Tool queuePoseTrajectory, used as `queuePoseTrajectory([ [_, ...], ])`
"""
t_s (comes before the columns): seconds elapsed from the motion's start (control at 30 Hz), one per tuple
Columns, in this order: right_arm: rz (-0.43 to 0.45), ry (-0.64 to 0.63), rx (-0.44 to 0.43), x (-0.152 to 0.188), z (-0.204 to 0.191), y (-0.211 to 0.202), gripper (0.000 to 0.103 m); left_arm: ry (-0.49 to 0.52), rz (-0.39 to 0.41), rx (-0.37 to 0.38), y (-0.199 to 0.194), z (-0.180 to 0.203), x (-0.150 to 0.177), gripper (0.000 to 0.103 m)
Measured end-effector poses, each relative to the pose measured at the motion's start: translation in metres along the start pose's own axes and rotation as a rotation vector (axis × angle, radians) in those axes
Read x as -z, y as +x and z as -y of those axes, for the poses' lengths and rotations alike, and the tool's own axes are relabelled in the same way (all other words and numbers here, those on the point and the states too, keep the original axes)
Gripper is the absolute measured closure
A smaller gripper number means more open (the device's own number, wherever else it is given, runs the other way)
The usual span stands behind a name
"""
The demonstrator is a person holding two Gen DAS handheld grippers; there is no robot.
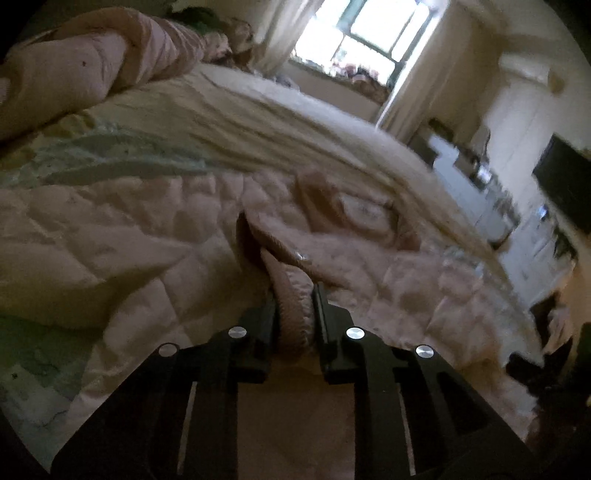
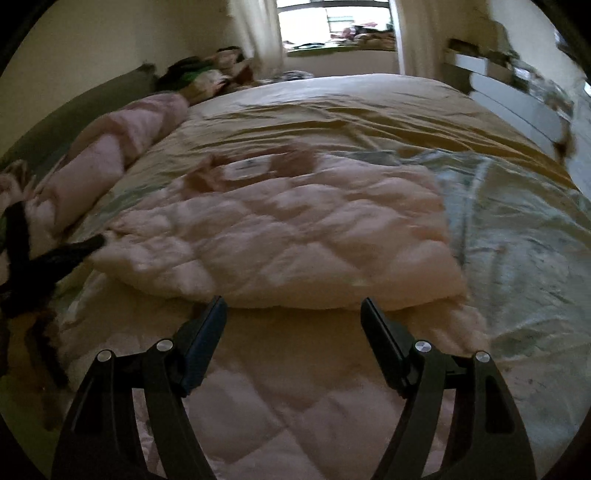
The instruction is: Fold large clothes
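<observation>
Left claw (image 1: 295, 295) pinches a ribbed edge of the pink quilted coat (image 2: 288, 229); right claw (image 2: 293, 306) gapes wide, holding nothing, coat at 12 o'clock on the bed (image 2: 332, 107)

the left wrist view sits low and close over the pink quilted coat (image 1: 155, 236), tilted, facing across the bed (image 1: 258, 110) toward the window (image 1: 369, 33); the right wrist view looks level down the bed's length from above the coat's near edge. both share coat, bed and window
</observation>
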State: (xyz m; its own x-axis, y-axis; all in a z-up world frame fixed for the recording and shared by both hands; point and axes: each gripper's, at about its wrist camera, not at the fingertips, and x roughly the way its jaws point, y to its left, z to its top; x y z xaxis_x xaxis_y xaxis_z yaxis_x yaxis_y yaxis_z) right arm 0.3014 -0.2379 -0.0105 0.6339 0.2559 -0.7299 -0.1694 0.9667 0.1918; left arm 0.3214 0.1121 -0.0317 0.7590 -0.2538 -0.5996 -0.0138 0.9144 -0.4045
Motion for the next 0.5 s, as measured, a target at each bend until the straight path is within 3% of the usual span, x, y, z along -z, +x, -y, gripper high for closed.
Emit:
queuePoseTrajectory([
  [0.1, 0.029, 0.001, 0.019, -0.008, 0.008, -0.005, 0.029, 0.017, 0.081, 0.017, -0.022, 0.010, -0.015, 0.093],
  [0.17, 0.043, -0.003, 0.032, -0.015, 0.009, -0.004, 0.029, 0.021, 0.088, 0.013, -0.026, 0.008, -0.019, 0.093],
  [0.37, 0.053, 0.003, 0.048, -0.048, 0.008, 0.018, 0.029, 0.020, -0.023, -0.066, 0.010, -0.006, -0.003, 0.093],
  [0.5, 0.050, -0.023, 0.056, -0.071, 0.001, 0.040, 0.029, -0.007, -0.057, -0.077, 0.018, -0.022, 0.005, 0.093],
])
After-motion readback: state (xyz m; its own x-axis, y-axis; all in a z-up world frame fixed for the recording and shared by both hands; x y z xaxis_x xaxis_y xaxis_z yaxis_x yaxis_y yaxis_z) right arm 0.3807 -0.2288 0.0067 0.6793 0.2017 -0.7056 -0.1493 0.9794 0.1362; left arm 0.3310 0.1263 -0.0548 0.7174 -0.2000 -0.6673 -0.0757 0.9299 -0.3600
